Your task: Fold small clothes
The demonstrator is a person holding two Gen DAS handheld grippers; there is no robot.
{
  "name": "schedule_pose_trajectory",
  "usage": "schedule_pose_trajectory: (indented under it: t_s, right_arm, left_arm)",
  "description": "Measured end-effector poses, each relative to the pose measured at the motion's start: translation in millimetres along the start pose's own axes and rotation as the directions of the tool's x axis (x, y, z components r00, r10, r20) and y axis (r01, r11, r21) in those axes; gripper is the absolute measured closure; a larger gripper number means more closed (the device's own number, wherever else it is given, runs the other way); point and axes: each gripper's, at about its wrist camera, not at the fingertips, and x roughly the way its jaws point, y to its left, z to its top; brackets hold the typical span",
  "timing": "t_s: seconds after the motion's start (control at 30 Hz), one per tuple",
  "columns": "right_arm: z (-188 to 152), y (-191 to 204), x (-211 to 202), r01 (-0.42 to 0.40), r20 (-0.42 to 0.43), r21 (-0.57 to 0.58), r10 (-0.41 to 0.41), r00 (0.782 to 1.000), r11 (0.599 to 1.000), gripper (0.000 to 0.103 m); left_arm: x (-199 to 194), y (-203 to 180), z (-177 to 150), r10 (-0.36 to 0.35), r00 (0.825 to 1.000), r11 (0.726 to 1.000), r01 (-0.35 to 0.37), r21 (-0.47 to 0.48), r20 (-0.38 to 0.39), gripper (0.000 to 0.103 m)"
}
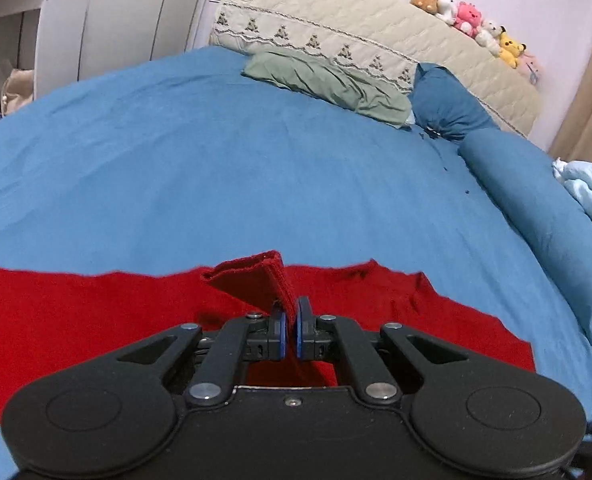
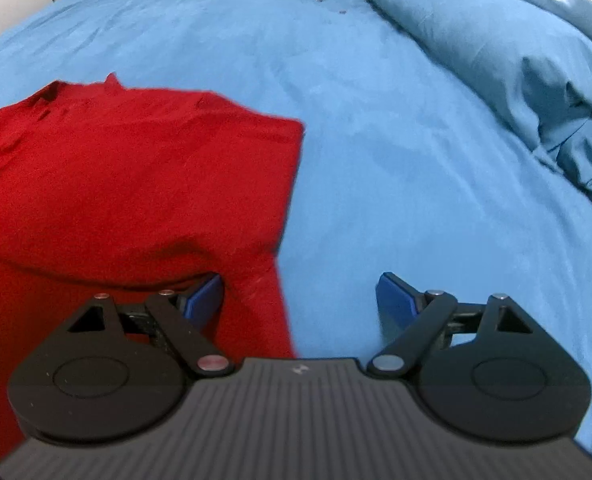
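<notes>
Closest to us in the left wrist view, the left hand-held gripper [image 1: 290, 334] has its blue pads [image 1: 282, 336] pressed nearly together, pinching a fold of the red garment [image 1: 96, 312]. We see the pinched piece, with a ribbed hem, standing up from between the fingers and leaning to the left. Beneath it, the garment spreads flat across the blue bed sheet [image 1: 216, 160], reaching from the left edge of the view to past the gripper on the right. Farther off we see a green pillow [image 1: 328, 84] and a blue pillow [image 1: 448, 108] against a cream quilted headboard [image 1: 376, 28], with a row of plush toys [image 1: 472, 24] along its top. A rolled blue blanket [image 1: 544, 216] runs down the right side.

From the right wrist view, we see the right hand-held gripper [image 2: 300, 300] spread wide, holding nothing. Its left pad [image 2: 204, 300] sits just at the near right edge of the red garment [image 2: 136, 180], partly tucked behind a fold of cloth; we cannot tell whether they touch. Its right pad [image 2: 396, 300] is over bare blue bed sheet [image 2: 376, 120]. The garment lies left of centre here, its right edge running away from us. Bunched blue blanket [image 2: 516, 60] lies to the right.
</notes>
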Motion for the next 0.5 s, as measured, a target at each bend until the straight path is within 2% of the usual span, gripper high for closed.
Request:
schedule_pose_trajectory:
  t_s: [0.07,0.1,0.17,0.3,0.4,0.5]
  right_arm:
    - [-0.4,-9.9,-1.5,0.052,0.011,-0.011,-0.051,0.999,0.999,0.004]
    - [-2.0,-16.6,-3.1,0.049,0.007,-0.010,-0.049,0.999,0.999,0.004]
    - [-7.0,-26.2,-6.8,0.020,-0.010,-0.028,-0.020,1.000,0.999,0.004]
    - [-15.0,-19.0,-19.1,-0.097,-0.035,-0.132,0.093,0.995,0.987,0.003]
    - [-16.3,-3.2,-17.3,-0.036,-0.009,-0.177,0.035,0.999,0.983,0.004]
    - [-9.3,-6.4,-7.9,0.016,0.009,-0.102,-0.015,1.000,0.995,0.004]
  left_arm:
    - [-1.9,1.1,-2.3,-0.020,1.000,1.000,0.020,-0.009,-0.005,0.099]
    - [-3.3,2.7,-4.8,-0.029,1.000,0.999,0.029,-0.015,-0.008,0.099]
    - [-3.3,3.2,-5.7,-0.038,0.999,0.999,0.038,-0.019,-0.010,0.099]
    - [-3.1,5.0,-6.7,-0.044,0.999,0.999,0.044,-0.022,-0.011,0.099]
    - [0.8,4.1,-6.4,-0.043,0.999,0.999,0.043,-0.013,-0.016,0.099]
    - [1.4,2.2,-7.3,-0.047,0.999,0.999,0.047,-0.004,-0.022,0.099]
